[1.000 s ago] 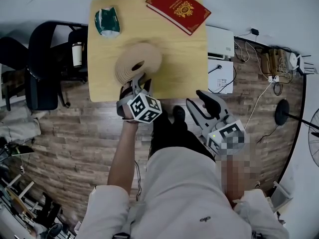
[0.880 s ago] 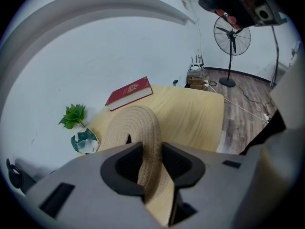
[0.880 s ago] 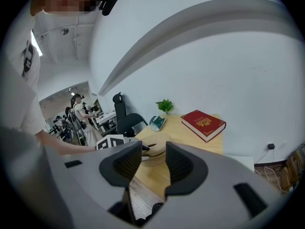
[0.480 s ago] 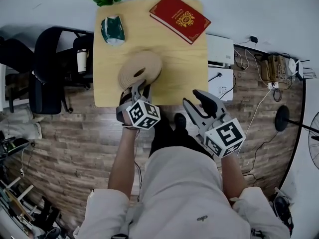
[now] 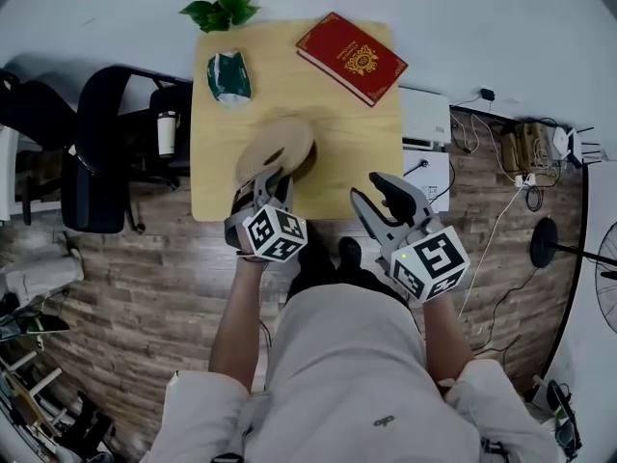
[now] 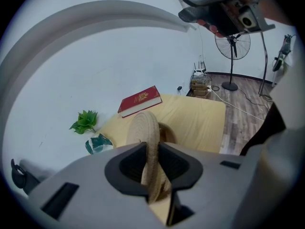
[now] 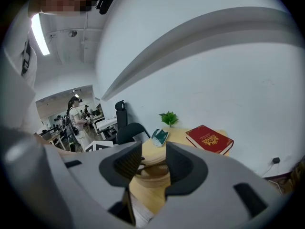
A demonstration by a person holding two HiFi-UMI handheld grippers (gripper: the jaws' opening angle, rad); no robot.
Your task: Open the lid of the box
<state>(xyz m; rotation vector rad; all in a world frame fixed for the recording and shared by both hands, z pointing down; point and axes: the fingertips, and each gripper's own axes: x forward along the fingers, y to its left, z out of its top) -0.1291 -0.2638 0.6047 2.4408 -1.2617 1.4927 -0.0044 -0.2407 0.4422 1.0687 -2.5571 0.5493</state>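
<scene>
lid: woven fibre, rough | tbl: wood, smooth, matt | bk cvr: sl. glossy | flr: wood planks

Pale wooden table sits tight against the white wall, with wood-plank floor all around it. Left of the table is a black office chair. To its right are a white unit and trailing cables, and farther right a standing fan. A ceiling strip light glows.
</scene>
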